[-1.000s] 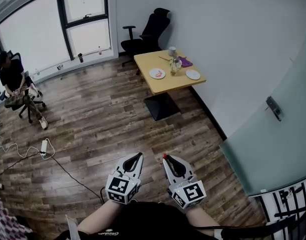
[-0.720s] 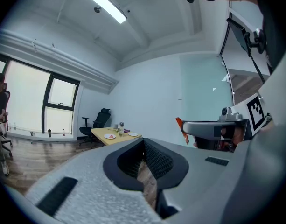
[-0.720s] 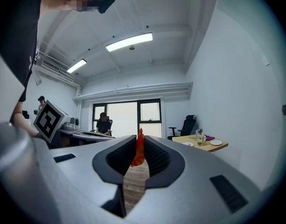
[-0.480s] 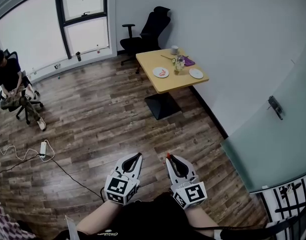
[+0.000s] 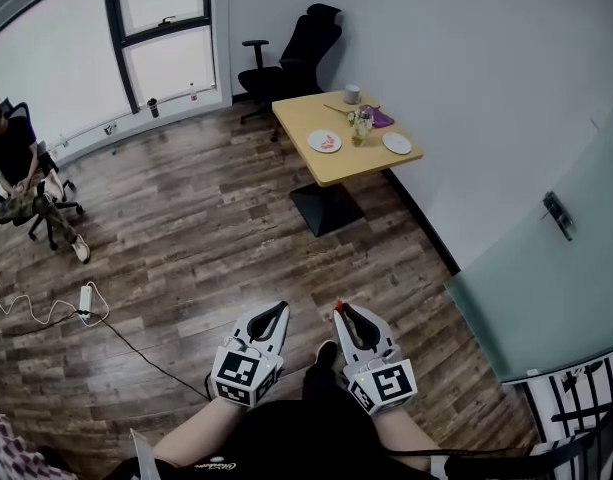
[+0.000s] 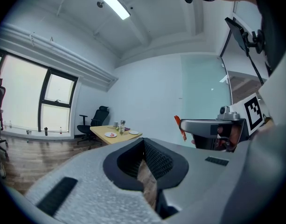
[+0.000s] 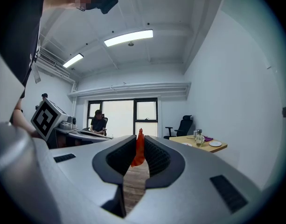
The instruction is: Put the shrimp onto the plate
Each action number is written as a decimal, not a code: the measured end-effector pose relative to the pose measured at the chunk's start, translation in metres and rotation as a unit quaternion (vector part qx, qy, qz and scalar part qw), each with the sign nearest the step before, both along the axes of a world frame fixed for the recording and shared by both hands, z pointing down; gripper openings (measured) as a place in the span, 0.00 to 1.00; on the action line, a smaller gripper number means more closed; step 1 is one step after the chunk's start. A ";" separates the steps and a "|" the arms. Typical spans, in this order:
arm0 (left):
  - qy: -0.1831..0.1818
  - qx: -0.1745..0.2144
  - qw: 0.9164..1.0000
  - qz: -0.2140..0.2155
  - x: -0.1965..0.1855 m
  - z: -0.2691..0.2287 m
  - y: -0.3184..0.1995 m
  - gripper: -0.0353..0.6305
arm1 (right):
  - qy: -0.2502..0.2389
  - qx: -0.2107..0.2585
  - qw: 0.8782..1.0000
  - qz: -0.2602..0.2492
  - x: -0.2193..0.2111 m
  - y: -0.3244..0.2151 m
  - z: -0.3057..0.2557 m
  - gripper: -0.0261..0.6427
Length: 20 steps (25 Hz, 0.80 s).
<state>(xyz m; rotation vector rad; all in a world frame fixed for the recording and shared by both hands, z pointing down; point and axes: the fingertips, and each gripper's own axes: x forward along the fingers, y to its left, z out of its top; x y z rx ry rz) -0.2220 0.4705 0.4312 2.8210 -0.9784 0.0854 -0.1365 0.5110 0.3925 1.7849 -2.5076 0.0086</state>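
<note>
No words, numbers or brand names can be read. The left white cube [image 5: 241, 376] and the right white cube [image 5: 386, 384] bear only black square code patterns; the small white print [image 5: 212, 462] on the person's black top [image 5: 286, 436] is too small to read

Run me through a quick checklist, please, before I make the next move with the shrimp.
1. Orange-red shrimp gripped by the right gripper: ok, its tip pokes past the jaws.
2. Left gripper free: ok, shut on nothing.
3. Plates within reach: not ok, the yellow wooden table stands across the room.
4. Target plate: cannot tell. The round white plate with red pieces and the plain round white plate both sit there.
5. Path over the brown wood floor: ok, the white cable lies off to the left.
</note>
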 end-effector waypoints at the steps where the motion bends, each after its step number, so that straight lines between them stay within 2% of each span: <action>1: 0.000 -0.001 1.000 -0.001 0.002 0.000 -0.005 0.06 | 0.000 0.000 1.000 -0.002 0.001 -0.006 0.000 0.12; 8: -0.010 -0.007 1.000 -0.013 0.030 0.004 -0.050 0.06 | -0.007 -0.009 1.000 -0.017 0.027 -0.051 0.006 0.12; 20: -0.024 -0.017 0.999 -0.041 0.125 -0.019 -0.159 0.06 | -0.026 -0.016 0.998 -0.050 0.121 -0.159 -0.003 0.12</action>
